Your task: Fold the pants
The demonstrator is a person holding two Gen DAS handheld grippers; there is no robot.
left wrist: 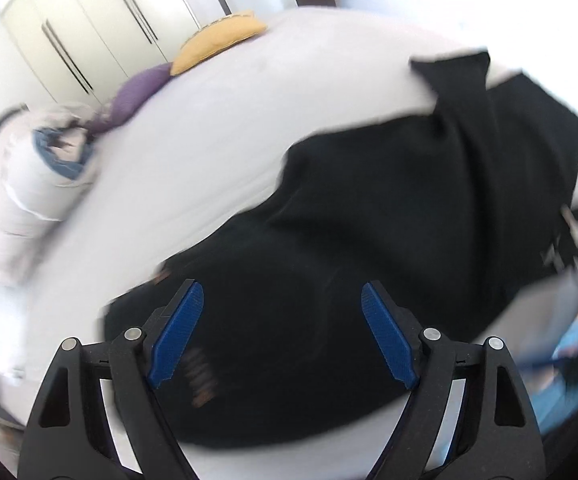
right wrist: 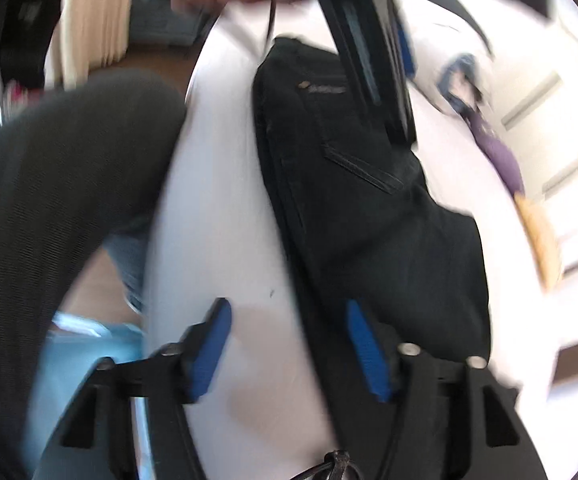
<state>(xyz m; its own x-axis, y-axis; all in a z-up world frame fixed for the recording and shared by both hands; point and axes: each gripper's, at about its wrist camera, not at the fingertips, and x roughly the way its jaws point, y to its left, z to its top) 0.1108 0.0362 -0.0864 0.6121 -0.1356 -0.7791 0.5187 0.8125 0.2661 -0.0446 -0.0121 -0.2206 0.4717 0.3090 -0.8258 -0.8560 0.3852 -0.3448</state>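
Black pants (left wrist: 369,216) lie spread on a white bed (left wrist: 193,128), with one part folded over at the far right. My left gripper (left wrist: 281,292) is open and empty, hovering just above the pants near their waist end. In the right wrist view the pants (right wrist: 353,184) lie lengthwise on the bed (right wrist: 217,200), a back pocket showing. My right gripper (right wrist: 287,312) is open and empty, straddling the near edge of the pants. The left gripper (right wrist: 369,52) shows at the top, over the far end of the pants.
A rolled white duvet (left wrist: 21,200), a purple cushion (left wrist: 137,96) and a yellow cushion (left wrist: 217,40) lie along the bed's far side. White wardrobe doors (left wrist: 89,28) stand behind. The person's dark-clad leg (right wrist: 57,184) is close at the bed's left edge.
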